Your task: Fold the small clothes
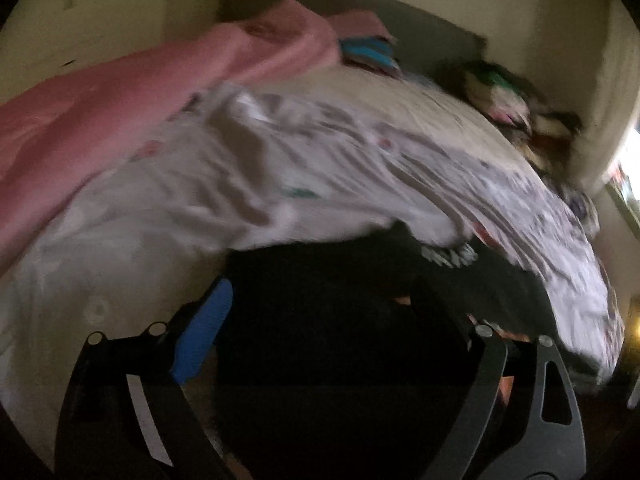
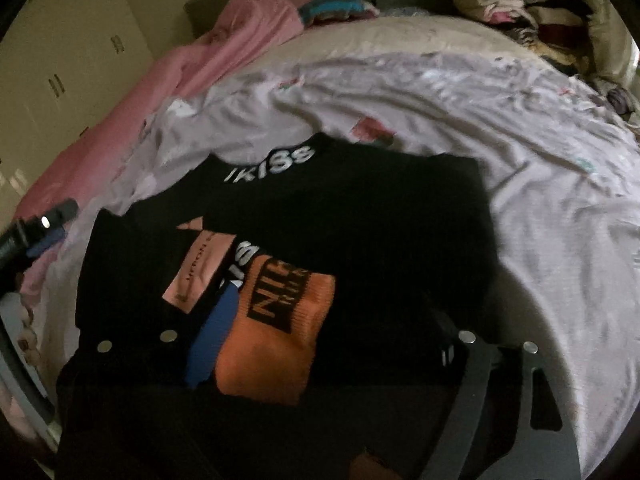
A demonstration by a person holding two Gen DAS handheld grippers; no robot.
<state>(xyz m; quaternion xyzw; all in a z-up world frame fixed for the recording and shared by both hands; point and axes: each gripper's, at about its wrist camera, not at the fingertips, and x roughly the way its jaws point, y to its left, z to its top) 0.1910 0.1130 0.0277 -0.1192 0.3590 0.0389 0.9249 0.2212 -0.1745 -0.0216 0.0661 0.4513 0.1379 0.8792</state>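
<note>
Holding, right hand-held gripper (image 2: 320, 360): lower centre of the right wrist view, fingers spread wide with an orange sock (image 2: 276, 332) lying between them; whether it is pinched I cannot tell.
Left hand-held gripper (image 1: 320, 320): bottom of the blurred left wrist view, blue-padded finger (image 1: 204, 332) at lower left, the other finger far off at lower right, so it gapes wide over dark cloth; any grip cannot be told.
Black garment (image 2: 360, 220): centre of the right wrist view, spread on the bed, white "IKISS" lettering on its upper edge, under the sock.
Bed sheet (image 2: 520, 140): pale, rumpled, right half of frame.
Pink blanket (image 2: 168, 80): upper left.
Clothes pile (image 2: 512, 4): upper right, far corner.
</note>
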